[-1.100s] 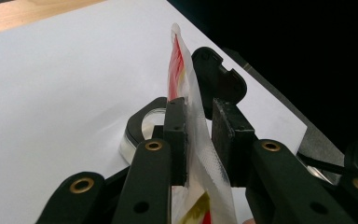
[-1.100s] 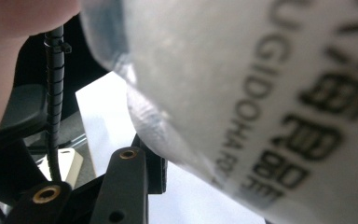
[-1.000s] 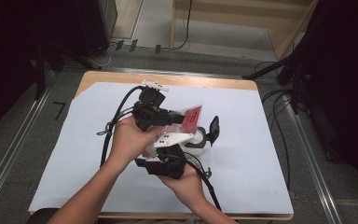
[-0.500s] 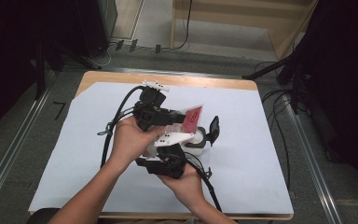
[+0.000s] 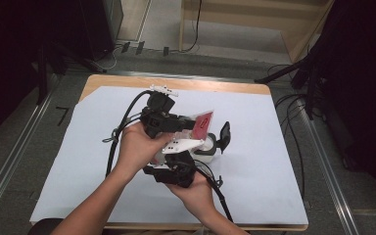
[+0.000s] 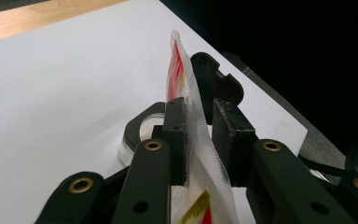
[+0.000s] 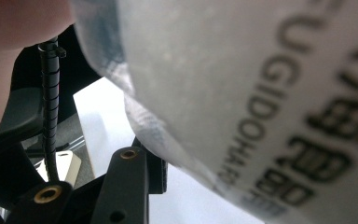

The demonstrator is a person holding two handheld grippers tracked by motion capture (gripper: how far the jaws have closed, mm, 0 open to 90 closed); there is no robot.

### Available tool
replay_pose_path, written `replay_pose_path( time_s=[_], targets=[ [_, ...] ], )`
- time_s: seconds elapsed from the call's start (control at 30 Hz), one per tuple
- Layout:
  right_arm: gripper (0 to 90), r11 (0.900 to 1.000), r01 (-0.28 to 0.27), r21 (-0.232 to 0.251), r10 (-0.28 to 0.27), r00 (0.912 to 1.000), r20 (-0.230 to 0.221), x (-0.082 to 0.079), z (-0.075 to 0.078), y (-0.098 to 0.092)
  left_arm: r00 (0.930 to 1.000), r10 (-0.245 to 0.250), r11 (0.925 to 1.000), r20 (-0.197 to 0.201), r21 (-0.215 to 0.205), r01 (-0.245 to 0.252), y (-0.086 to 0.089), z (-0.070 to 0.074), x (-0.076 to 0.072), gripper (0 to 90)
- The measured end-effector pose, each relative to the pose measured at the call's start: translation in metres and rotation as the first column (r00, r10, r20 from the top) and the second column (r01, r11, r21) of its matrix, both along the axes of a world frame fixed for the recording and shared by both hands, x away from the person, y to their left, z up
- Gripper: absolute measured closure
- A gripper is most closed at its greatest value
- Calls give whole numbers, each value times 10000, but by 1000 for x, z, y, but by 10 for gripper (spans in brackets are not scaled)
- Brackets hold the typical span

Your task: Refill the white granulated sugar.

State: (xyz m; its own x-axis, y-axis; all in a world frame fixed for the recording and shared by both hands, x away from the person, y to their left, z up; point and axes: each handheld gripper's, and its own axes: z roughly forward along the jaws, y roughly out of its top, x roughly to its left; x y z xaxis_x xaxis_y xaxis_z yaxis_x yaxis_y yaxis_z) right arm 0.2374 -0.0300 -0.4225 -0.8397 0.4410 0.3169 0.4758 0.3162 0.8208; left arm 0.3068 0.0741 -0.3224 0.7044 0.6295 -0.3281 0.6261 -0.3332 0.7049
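A red and white packet (image 5: 203,125) stands on edge between the pads of my left gripper (image 6: 200,135), which is shut on it above the middle of the table. Just beyond the jaws sits a small clear round jar (image 6: 142,133) with a black rim; its black lid (image 5: 223,136) stands flipped up. My right gripper (image 5: 191,147) comes in from below, close against the left one. In the right gripper view the packet's printed white back (image 7: 261,93) hangs right in front of the camera. One black jaw's pad (image 7: 156,172) lies against it; the other jaw is hidden behind it.
A white sheet (image 5: 274,161) covers the wooden table (image 5: 225,87). Black cables (image 5: 125,117) trail from both grippers over its left and near parts. Metal rails run along both sides, and dark equipment stands at the right.
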Motion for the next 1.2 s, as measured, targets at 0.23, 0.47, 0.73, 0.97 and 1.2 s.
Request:
replay_pose_path(
  time_s=[0.23, 0.47, 0.73, 0.97, 1.2],
  targets=[
    [643, 10000, 31, -69, -30, 10000, 56, -1, 0, 0, 10000, 9, 10000, -25, 61, -9, 0, 1, -1, 762],
    [643, 9999, 17, -117, -15, 9998, 181, -1, 1, 0, 10000, 27, 10000, 24, -28, -27, 0, 1, -1, 762],
    [640, 9998, 9, -205, -4, 9996, 272, -1, 0, 1, 10000, -14, 10000, -15, -24, 14, 0, 0, 0, 762],
    [639, 9995, -71, -302, 83, 9992, 383, -1, 0, 0, 10000, 1, 10000, -16, -16, -1, 0, -1, 1, 761],
    [644, 9995, -73, -311, 83, 9995, 298, -1, 1, 0, 10000, -15, 10000, -7, 36, 15, -1, 0, 0, 762]
  ],
)
